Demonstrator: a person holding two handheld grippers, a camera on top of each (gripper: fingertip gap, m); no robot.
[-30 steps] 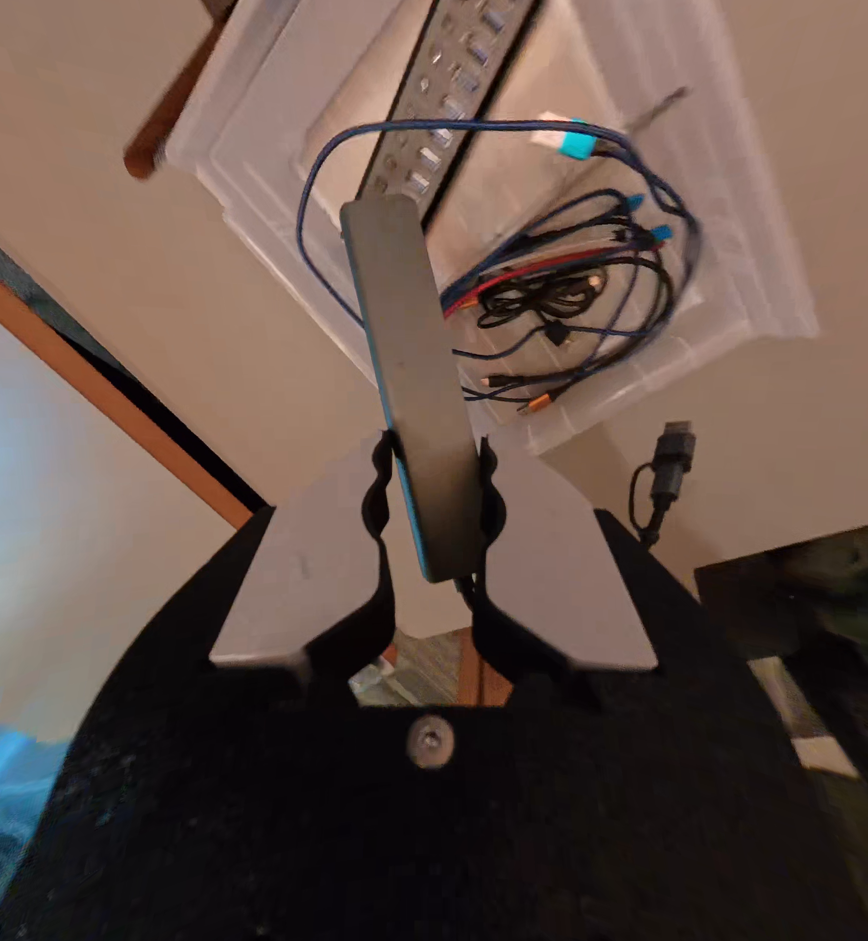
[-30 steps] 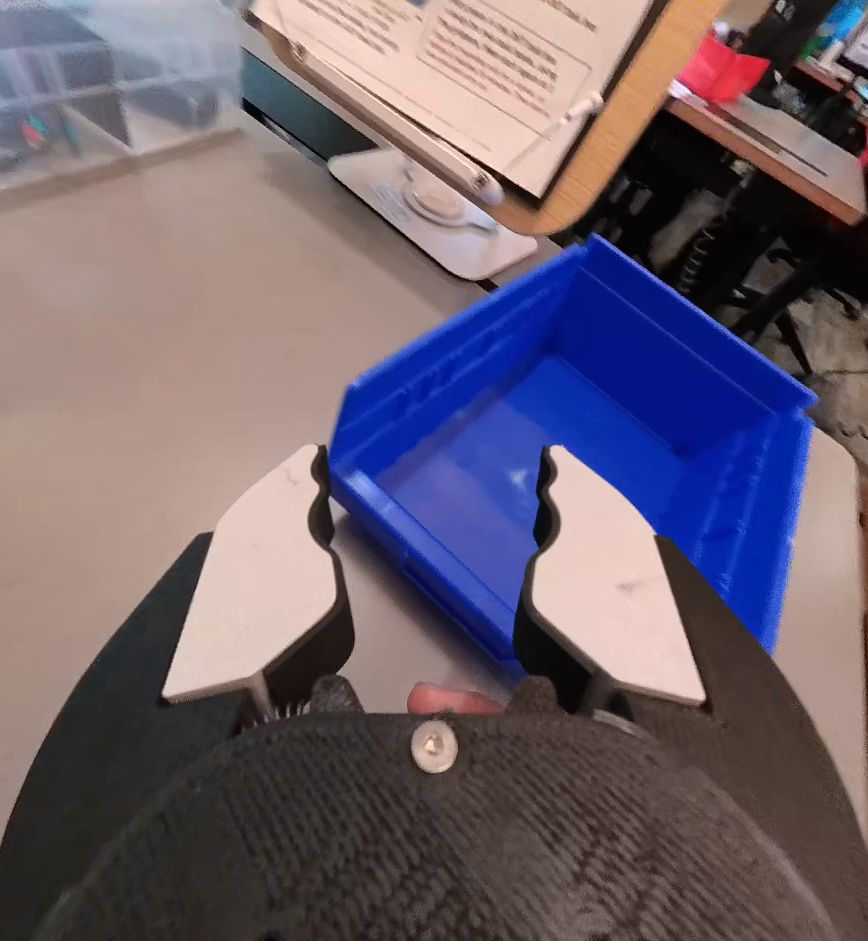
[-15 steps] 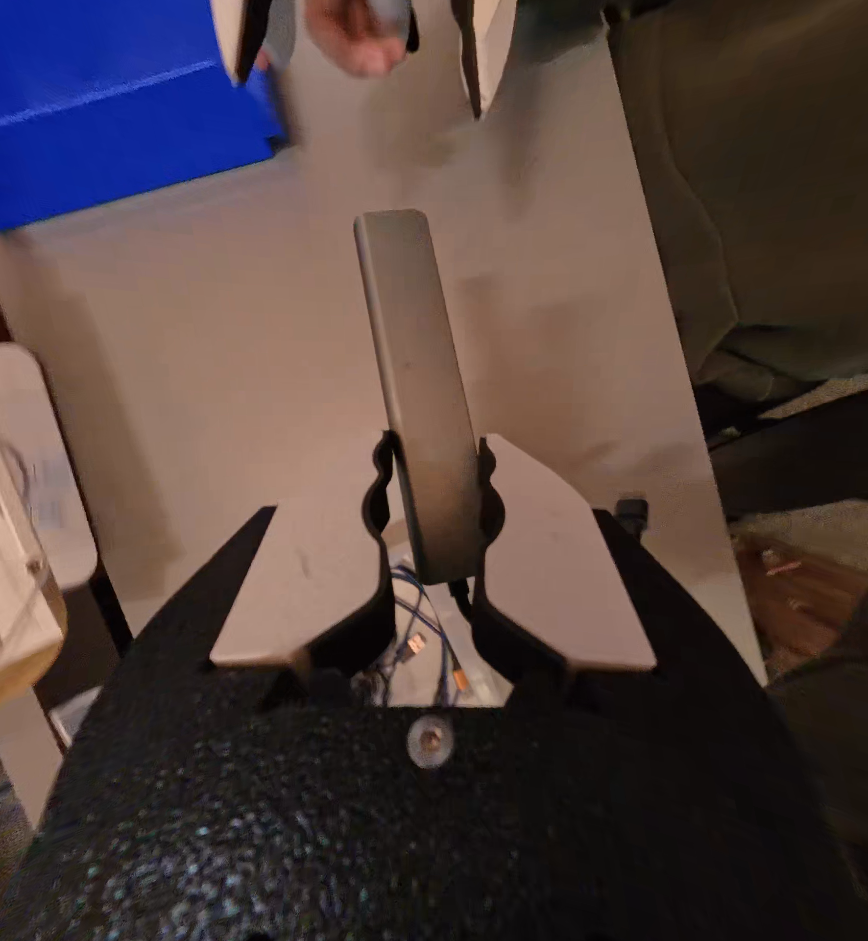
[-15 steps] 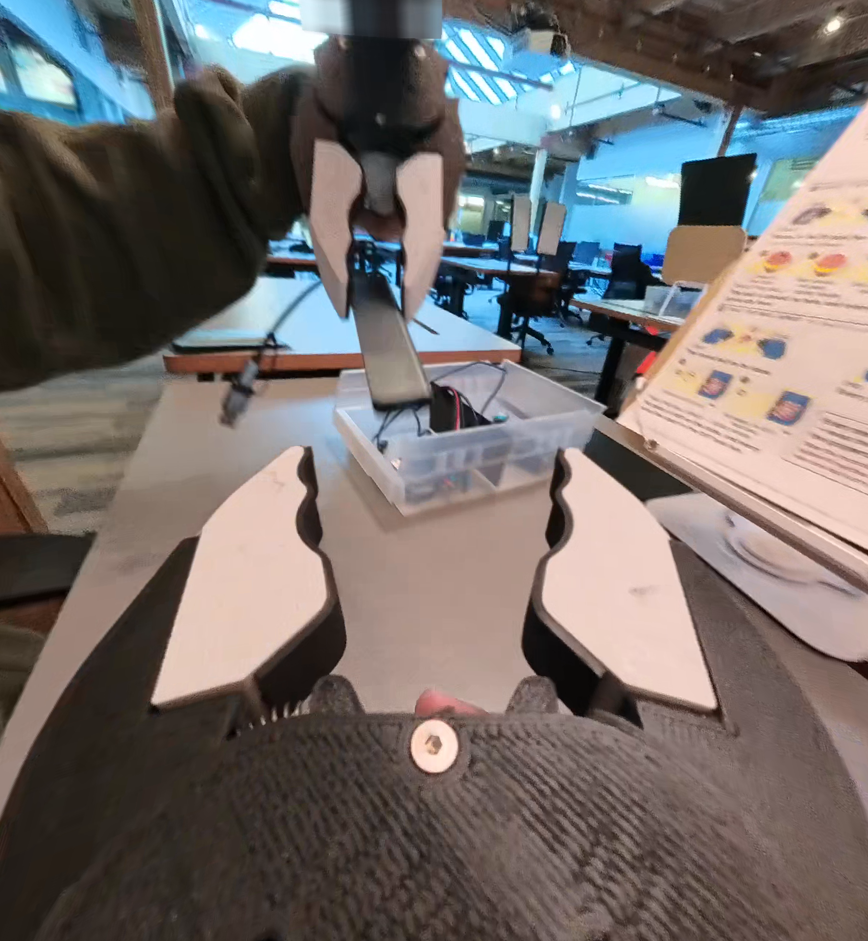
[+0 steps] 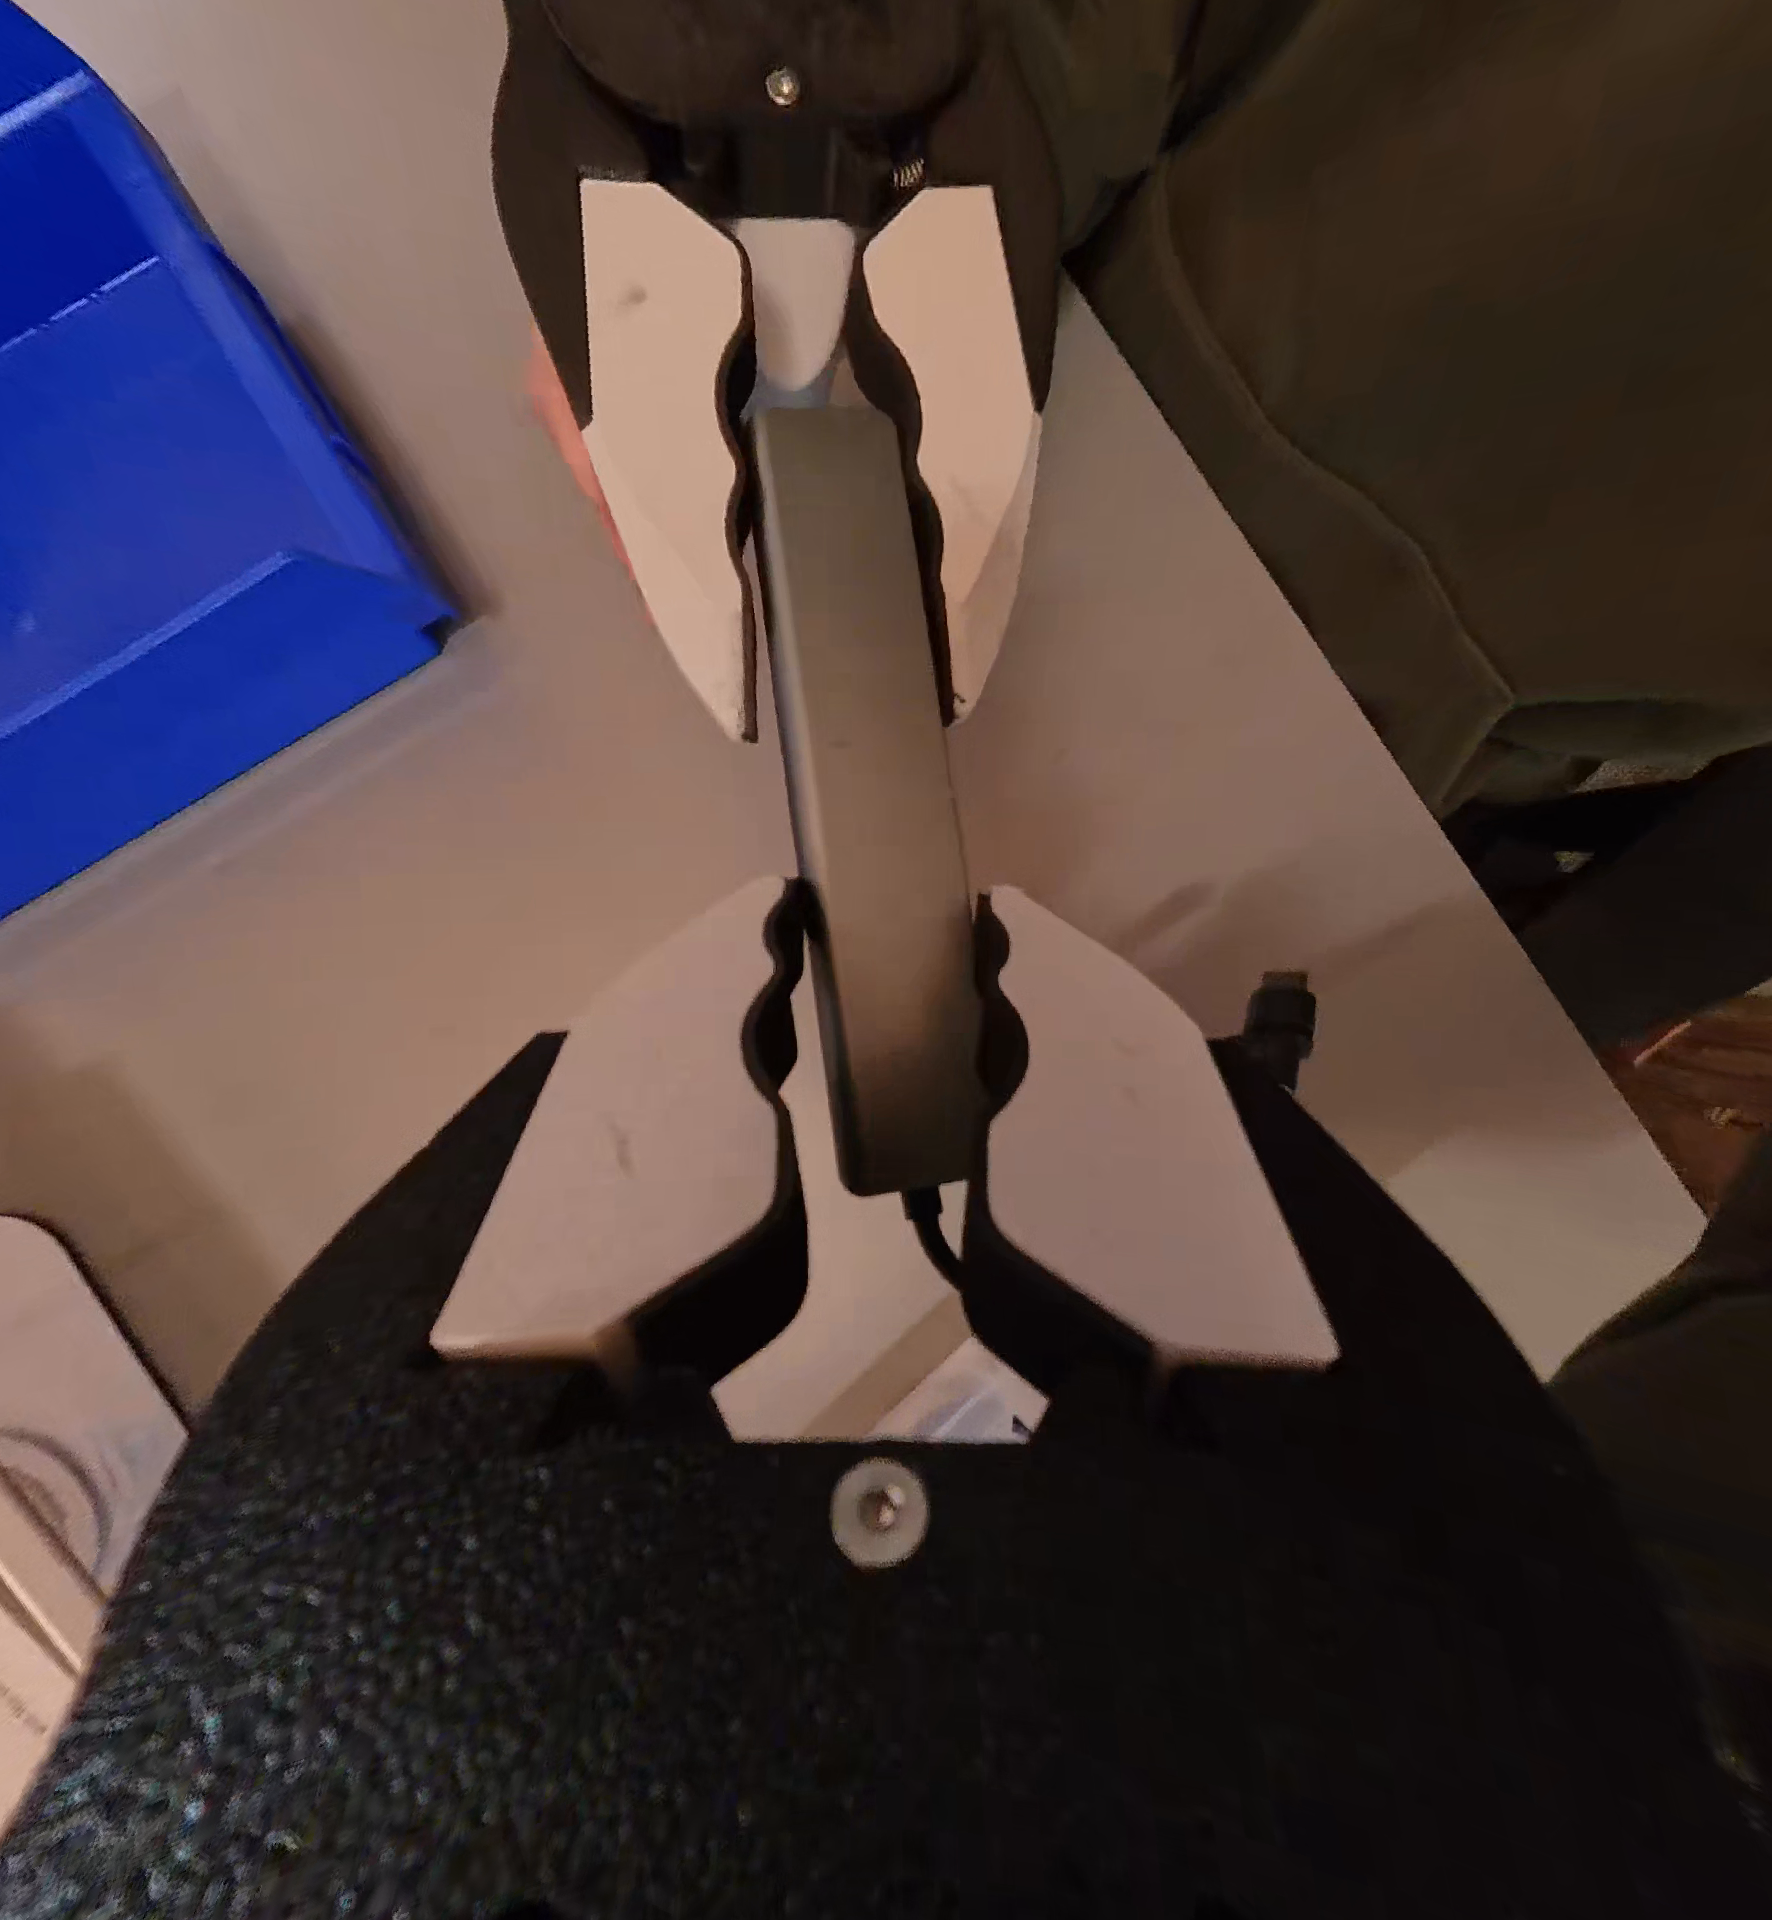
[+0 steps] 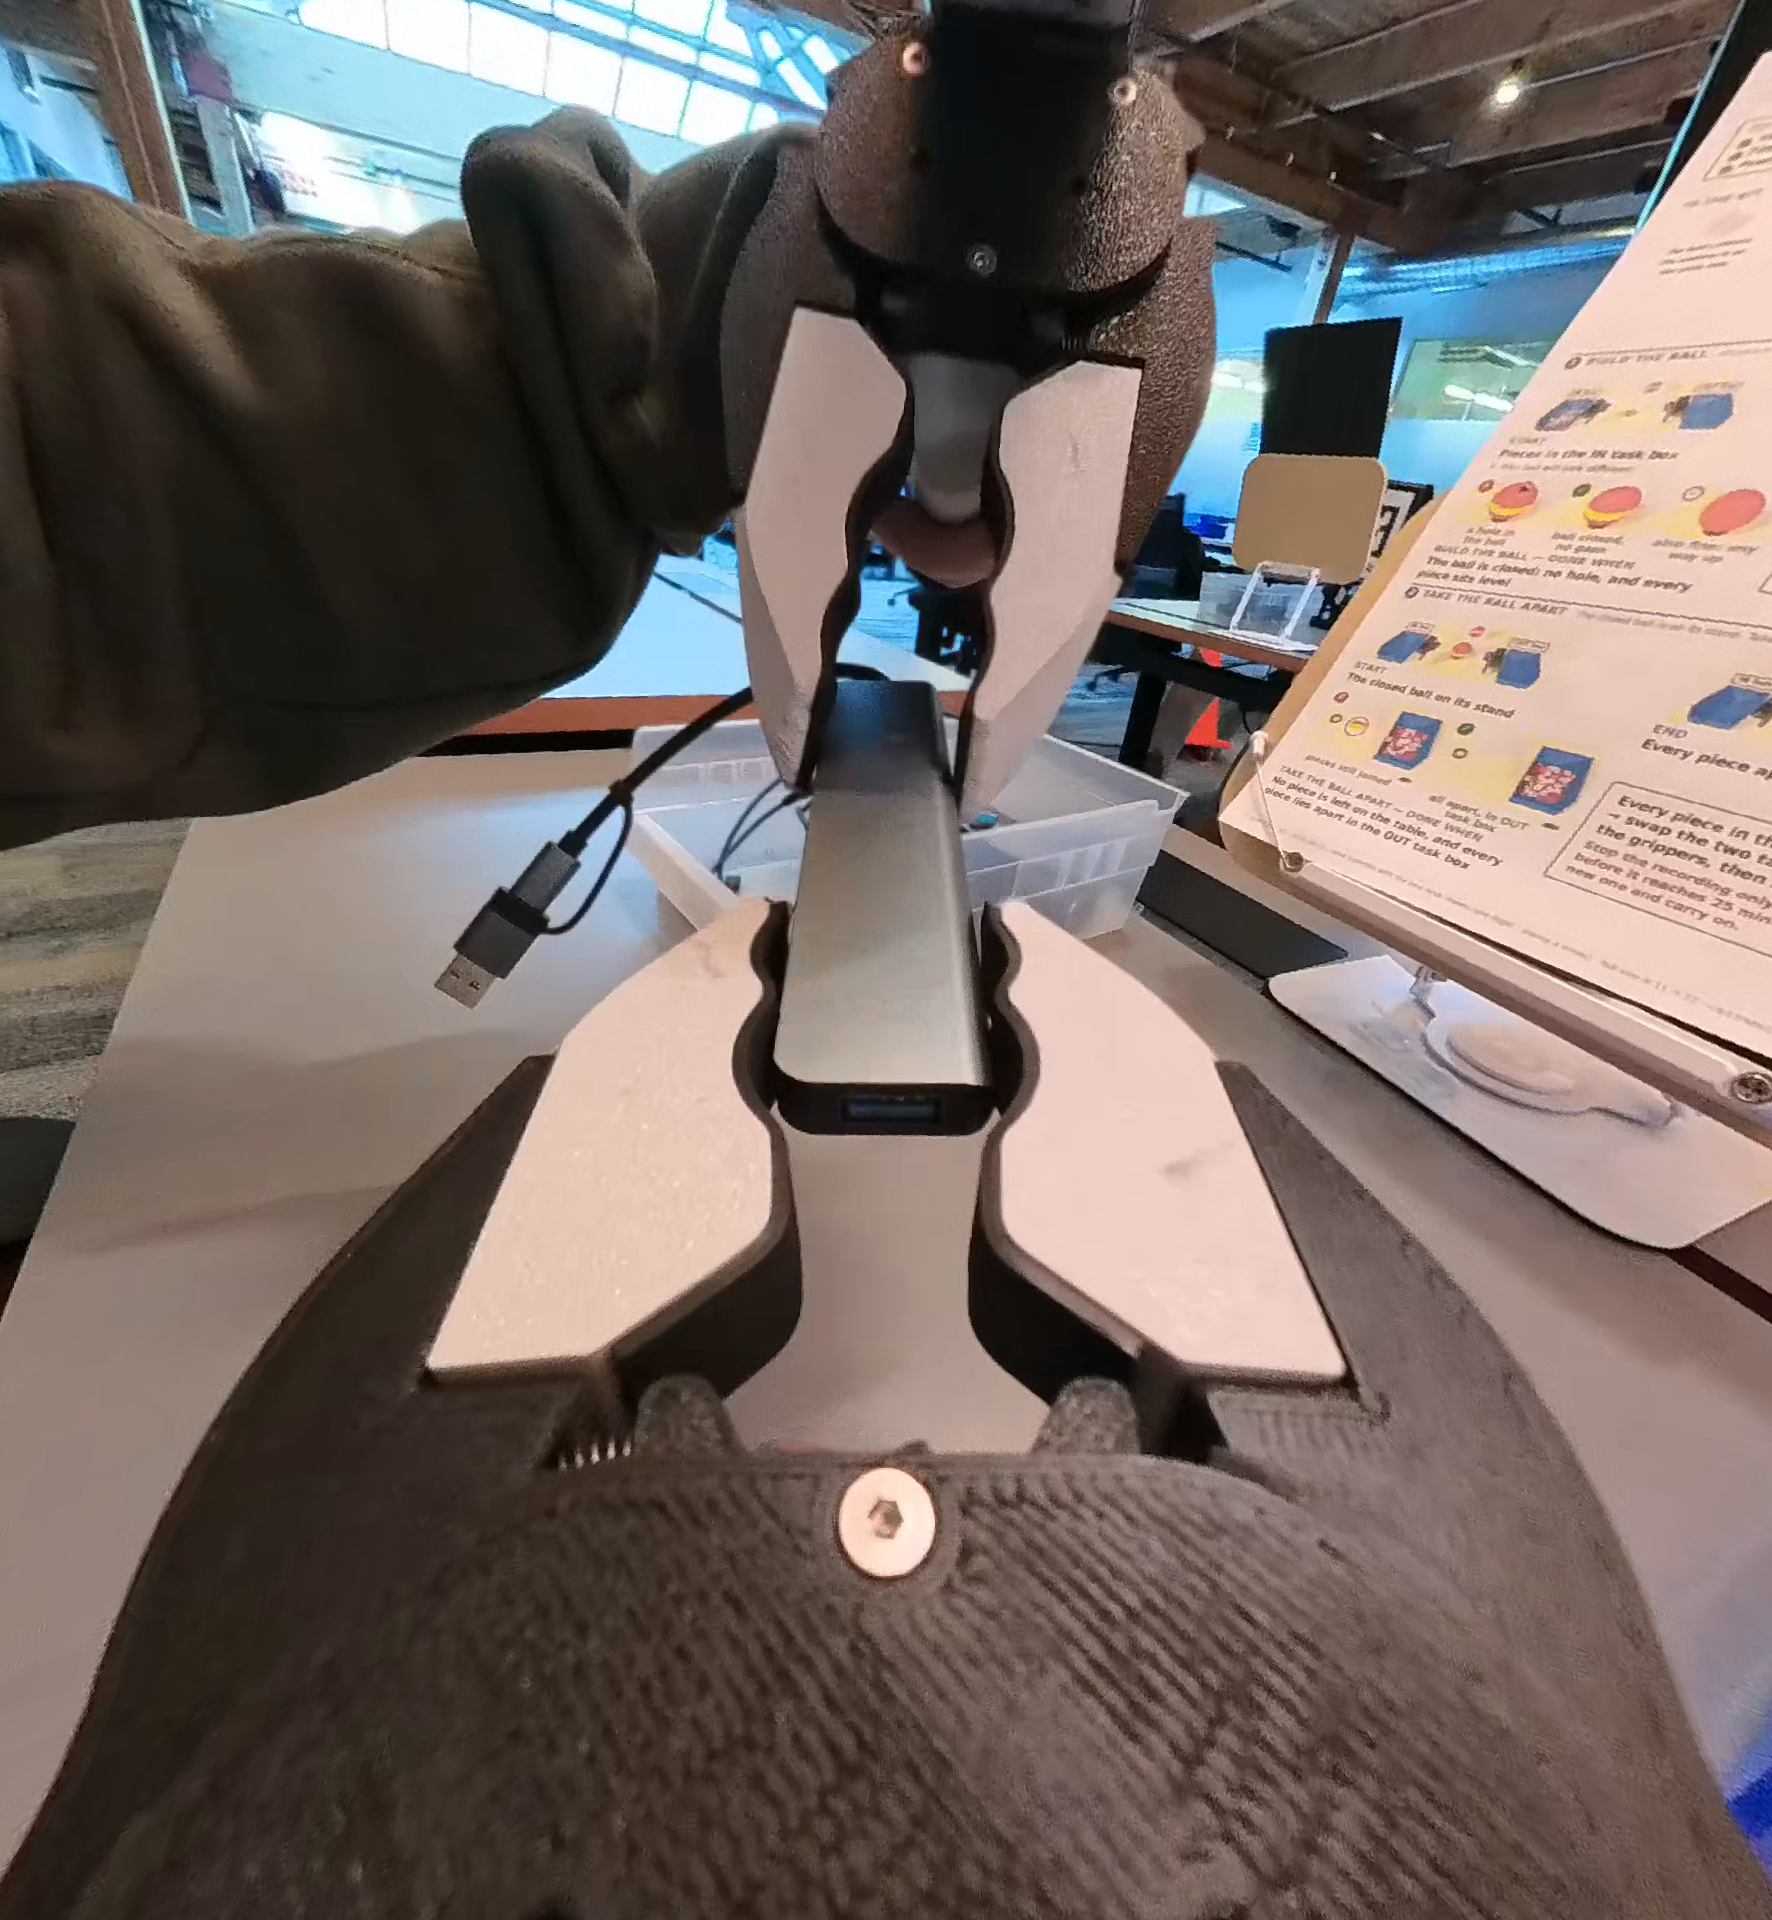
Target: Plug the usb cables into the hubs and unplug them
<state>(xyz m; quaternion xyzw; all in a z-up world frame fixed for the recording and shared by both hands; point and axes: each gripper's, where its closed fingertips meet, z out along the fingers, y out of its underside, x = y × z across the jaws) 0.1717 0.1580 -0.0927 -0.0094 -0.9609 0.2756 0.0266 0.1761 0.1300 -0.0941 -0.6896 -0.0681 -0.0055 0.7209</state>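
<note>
Slim grey metal USB hub (image 6: 877, 914): lifted above desk (image 6: 269, 1049), clamped at 12 o'clock end by left hand-held gripper (image 6: 882, 769), at 6 o'clock end by right hand-held gripper (image 6: 882, 997). Advice: one releases only once the other's grip feels secure.

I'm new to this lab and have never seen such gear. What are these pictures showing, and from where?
These are no robot arms: a person holds hand-operated tongs in each hand, each with a camera looking along its two fingers. The left wrist view shows the left tongs shut on the cabled end of a slim dark grey metal USB hub, held above a pale grey table. The right wrist view shows the right tongs gripping the hub's other end. On the table are a blue plastic bin, a clear plastic tray with cables and a printed instruction sheet on a stand. The hub's own grey plug dangles free.
</note>
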